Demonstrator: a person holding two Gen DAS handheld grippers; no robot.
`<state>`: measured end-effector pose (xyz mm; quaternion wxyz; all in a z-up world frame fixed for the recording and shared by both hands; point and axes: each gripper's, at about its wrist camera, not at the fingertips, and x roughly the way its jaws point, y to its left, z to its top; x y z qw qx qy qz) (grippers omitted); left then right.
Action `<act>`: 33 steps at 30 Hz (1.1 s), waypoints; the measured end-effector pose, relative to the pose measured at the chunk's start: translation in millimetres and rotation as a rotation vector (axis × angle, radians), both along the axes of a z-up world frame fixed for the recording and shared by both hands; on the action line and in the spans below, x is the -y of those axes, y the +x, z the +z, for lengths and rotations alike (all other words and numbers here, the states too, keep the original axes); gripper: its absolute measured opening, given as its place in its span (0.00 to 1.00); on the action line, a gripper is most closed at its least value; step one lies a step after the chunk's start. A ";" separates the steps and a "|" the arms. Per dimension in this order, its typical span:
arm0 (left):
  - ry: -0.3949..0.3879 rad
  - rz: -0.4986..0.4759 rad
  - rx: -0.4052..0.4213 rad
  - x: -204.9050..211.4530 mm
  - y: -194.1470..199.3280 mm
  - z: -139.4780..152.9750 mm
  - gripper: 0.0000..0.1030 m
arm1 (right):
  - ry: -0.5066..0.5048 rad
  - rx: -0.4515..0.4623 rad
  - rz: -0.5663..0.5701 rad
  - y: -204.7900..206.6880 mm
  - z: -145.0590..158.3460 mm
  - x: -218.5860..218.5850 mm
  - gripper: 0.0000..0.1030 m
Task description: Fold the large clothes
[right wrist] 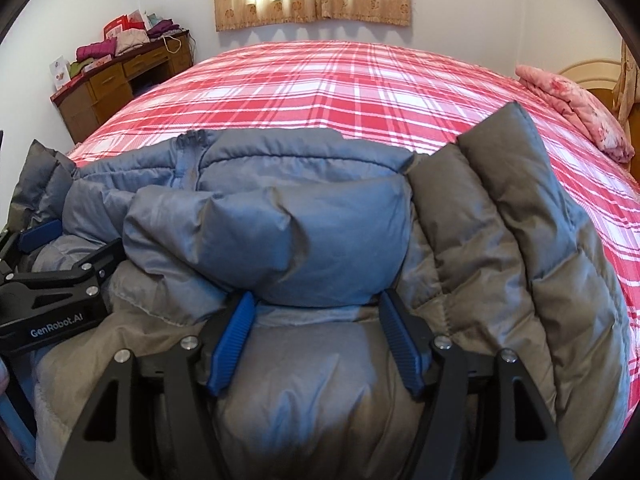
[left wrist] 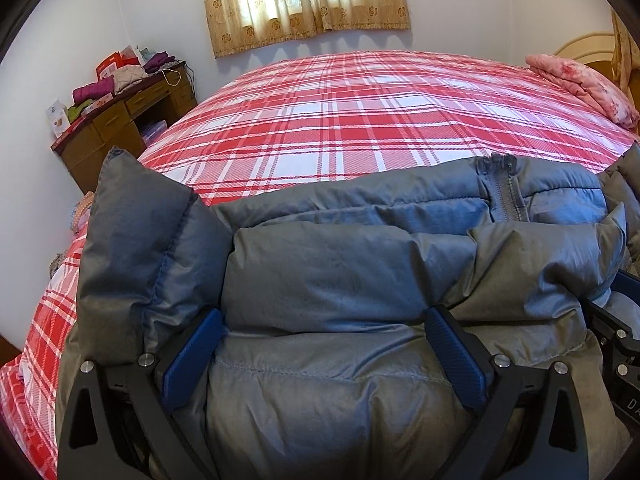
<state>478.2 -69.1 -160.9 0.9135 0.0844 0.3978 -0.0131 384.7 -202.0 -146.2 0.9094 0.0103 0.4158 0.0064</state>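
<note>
A grey quilted puffer jacket point(left wrist: 340, 264) lies bunched on the near edge of the red plaid bed point(left wrist: 360, 112). Its zipper point(left wrist: 504, 192) faces up. My left gripper point(left wrist: 324, 320) has its blue pads set wide with a thick fold of the jacket bulging between them. In the right wrist view the same jacket point(right wrist: 280, 232) fills the foreground, and my right gripper point(right wrist: 316, 304) likewise holds a padded fold between its blue fingers point(right wrist: 236, 332). The left gripper point(right wrist: 60, 280) shows at the left of that view, close beside the right one.
A folded pink blanket point(left wrist: 584, 88) lies at the bed's far right by the headboard. A wooden desk point(left wrist: 120, 120) piled with clothes and boxes stands at the far left wall. A curtained window point(left wrist: 308, 0) is behind the bed point(right wrist: 360, 92).
</note>
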 end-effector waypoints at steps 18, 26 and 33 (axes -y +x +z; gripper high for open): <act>-0.031 0.105 0.058 -60.5 -68.1 13.8 0.99 | -0.099 0.061 0.090 -57.3 8.9 -58.4 0.75; -0.046 0.111 0.041 -65.1 -62.4 4.9 0.99 | -0.123 0.047 0.078 -53.9 -2.6 -60.5 0.78; -0.058 0.157 0.054 -87.3 -94.8 21.4 0.99 | -0.122 0.034 0.076 -60.4 4.1 -62.6 0.78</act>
